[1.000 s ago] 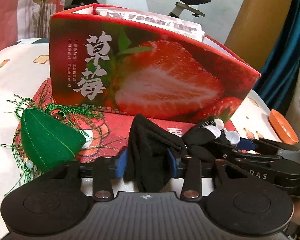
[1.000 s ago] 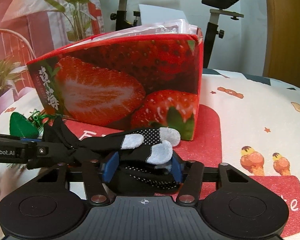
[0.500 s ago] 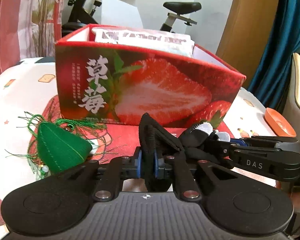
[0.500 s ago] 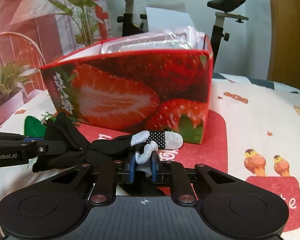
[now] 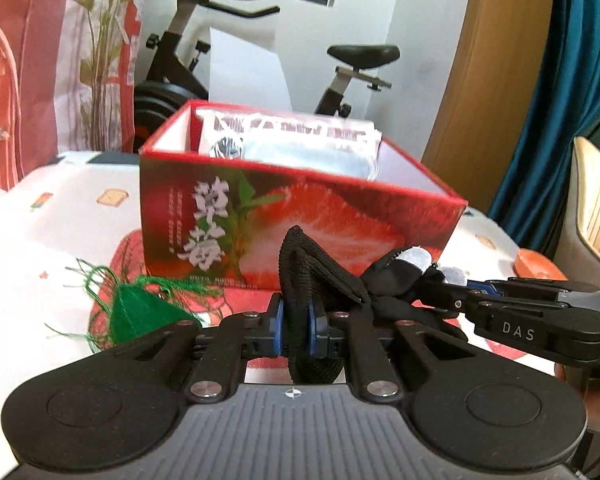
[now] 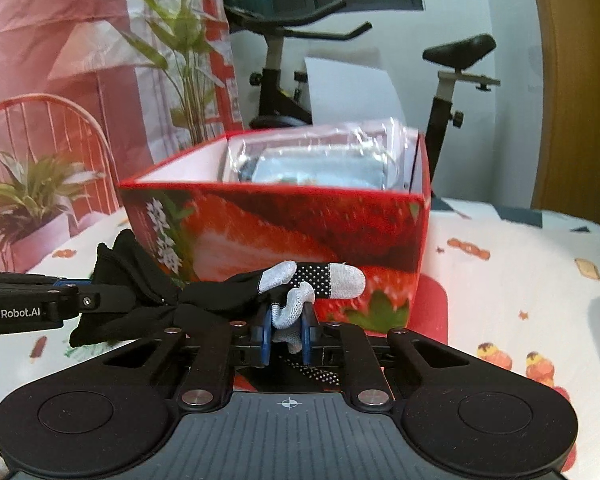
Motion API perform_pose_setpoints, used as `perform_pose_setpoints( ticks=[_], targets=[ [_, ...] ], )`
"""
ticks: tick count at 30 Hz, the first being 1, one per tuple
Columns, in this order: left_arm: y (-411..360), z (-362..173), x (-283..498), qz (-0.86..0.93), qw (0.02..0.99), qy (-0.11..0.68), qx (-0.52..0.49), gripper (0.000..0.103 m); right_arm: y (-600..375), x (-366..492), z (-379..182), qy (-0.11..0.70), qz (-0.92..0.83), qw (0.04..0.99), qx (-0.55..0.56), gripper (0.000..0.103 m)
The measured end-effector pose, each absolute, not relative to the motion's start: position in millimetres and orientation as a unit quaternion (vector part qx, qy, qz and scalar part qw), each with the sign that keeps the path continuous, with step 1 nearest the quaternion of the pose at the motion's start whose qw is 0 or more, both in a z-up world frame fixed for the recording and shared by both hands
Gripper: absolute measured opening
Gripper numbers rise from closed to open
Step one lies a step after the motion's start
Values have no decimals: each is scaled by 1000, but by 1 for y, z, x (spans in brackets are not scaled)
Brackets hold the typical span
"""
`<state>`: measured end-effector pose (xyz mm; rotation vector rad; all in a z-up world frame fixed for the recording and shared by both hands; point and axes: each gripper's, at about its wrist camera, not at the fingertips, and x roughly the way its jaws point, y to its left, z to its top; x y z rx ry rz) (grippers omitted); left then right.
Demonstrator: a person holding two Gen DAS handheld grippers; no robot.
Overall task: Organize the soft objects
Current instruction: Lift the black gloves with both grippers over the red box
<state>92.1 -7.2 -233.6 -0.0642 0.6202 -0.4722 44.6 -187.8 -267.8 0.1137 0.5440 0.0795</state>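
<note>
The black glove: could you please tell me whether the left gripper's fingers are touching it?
Touching. In the left wrist view, the left gripper is shut on the black glove, its blue fingers pressing the cuff on both sides.

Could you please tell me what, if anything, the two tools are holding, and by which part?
Both hold one black glove: the left tool pinches its cuff end, the right tool its grey fingertips.

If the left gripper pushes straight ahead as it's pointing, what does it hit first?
Probably the strawberry box: its front wall stands right behind the black glove clamped in the left gripper. Depth is unclear.
</note>
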Motion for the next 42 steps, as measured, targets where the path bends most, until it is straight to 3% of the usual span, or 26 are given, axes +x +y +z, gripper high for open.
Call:
perform_pose_setpoints(
  ticks=[19,33,42],
  targets=[
    [13,-179,92,-216,946,236,-56,13,-166,37,-198,204,64,976,29,13],
    [15,-162,154,-222,945,233,-61,13,-177,105,-172,197,85,976,36,13],
    [3,-164,216,-217,938,266,-48,13,-193,170,-174,237,79,967,56,13]
  ],
)
